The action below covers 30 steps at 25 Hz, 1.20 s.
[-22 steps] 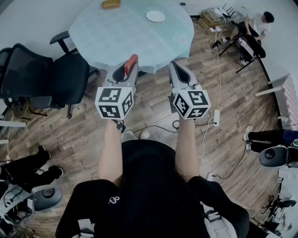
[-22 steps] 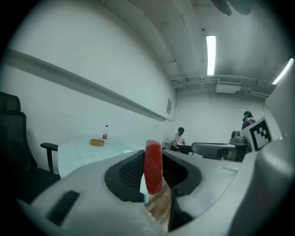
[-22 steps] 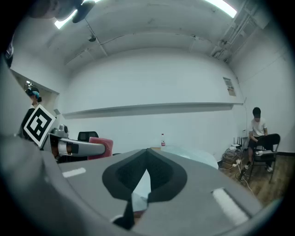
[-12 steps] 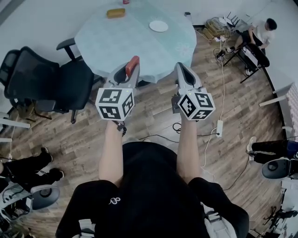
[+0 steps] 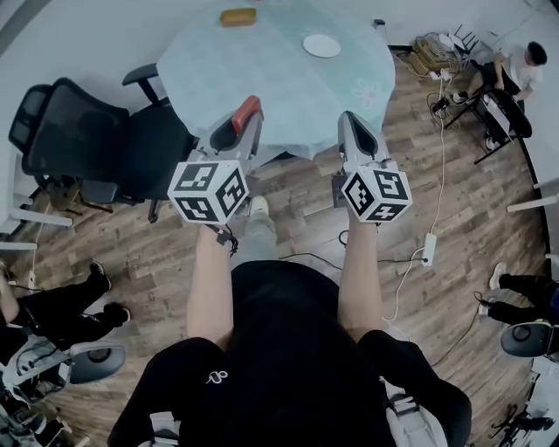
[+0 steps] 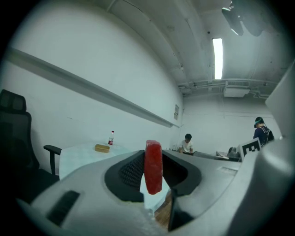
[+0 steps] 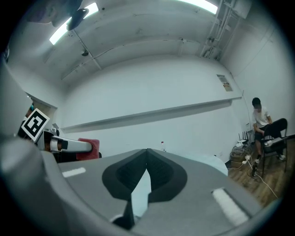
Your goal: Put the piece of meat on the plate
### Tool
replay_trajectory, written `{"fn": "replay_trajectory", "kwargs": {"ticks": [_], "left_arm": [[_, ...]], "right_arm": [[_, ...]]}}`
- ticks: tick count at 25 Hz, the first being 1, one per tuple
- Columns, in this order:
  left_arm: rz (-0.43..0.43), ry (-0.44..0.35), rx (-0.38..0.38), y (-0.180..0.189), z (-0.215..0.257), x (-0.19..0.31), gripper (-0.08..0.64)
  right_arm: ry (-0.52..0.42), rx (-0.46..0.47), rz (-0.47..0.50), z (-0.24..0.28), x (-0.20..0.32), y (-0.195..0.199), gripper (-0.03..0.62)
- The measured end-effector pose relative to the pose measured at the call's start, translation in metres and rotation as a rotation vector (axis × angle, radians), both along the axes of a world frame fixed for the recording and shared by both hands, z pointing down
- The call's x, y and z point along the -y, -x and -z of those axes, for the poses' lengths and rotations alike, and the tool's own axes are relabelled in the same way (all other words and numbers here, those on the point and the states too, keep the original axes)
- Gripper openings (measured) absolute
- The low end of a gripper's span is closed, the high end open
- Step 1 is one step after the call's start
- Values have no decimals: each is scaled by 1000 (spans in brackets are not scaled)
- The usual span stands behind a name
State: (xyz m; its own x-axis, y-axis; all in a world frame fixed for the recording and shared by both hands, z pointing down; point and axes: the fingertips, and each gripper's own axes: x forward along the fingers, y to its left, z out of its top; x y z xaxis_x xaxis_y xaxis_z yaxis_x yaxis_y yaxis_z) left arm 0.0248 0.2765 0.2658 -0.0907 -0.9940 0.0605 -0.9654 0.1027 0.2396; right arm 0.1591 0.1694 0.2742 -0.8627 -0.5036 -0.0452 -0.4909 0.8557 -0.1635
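Observation:
A flat red piece of meat [image 6: 153, 167] stands on edge between the jaws of my left gripper [image 5: 243, 122], which is shut on it; the meat [image 5: 246, 113] pokes out past the jaws in the head view. My right gripper [image 5: 356, 131] is shut with nothing in it, held level beside the left. Both hover over the near rim of a round table with a pale cloth [image 5: 262, 79]. A small white plate [image 5: 321, 45] lies on the table's far right. The meat [image 7: 87, 148] also shows at the left of the right gripper view.
A tan block [image 5: 238, 17] lies at the table's far side, with a small bottle [image 6: 111, 137] behind it. A black office chair [image 5: 96, 144] stands left of the table. Cables and a power strip [image 5: 429, 249] lie on the wood floor. A seated person [image 5: 515, 74] is at the right.
The view has shifted: the table, plate and chair now sit further right and closer. Both grippers keep their pose, the left still shut on the meat.

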Motion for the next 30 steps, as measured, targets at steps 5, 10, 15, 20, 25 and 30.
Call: {"fn": "replay_trajectory", "kwargs": {"ticks": [5, 10, 15, 20, 25, 30], "left_arm": [[-16, 6, -18, 34, -19, 49, 87], [-60, 38, -38, 83, -41, 116, 87], [-108, 63, -141, 142, -60, 181, 87], [-173, 141, -147, 188, -75, 245, 87], [-243, 144, -189, 195, -72, 296, 87], [-302, 171, -185, 181, -85, 329, 87]], "right_arm": [[-11, -23, -13, -11, 45, 35, 8], [-2, -34, -31, -25, 103, 93, 8], [7, -45, -30, -30, 153, 163, 8], [36, -96, -101, -33, 209, 210, 8], [30, -159, -165, -37, 246, 218, 8], [95, -171, -220, -57, 272, 198, 8]]}}
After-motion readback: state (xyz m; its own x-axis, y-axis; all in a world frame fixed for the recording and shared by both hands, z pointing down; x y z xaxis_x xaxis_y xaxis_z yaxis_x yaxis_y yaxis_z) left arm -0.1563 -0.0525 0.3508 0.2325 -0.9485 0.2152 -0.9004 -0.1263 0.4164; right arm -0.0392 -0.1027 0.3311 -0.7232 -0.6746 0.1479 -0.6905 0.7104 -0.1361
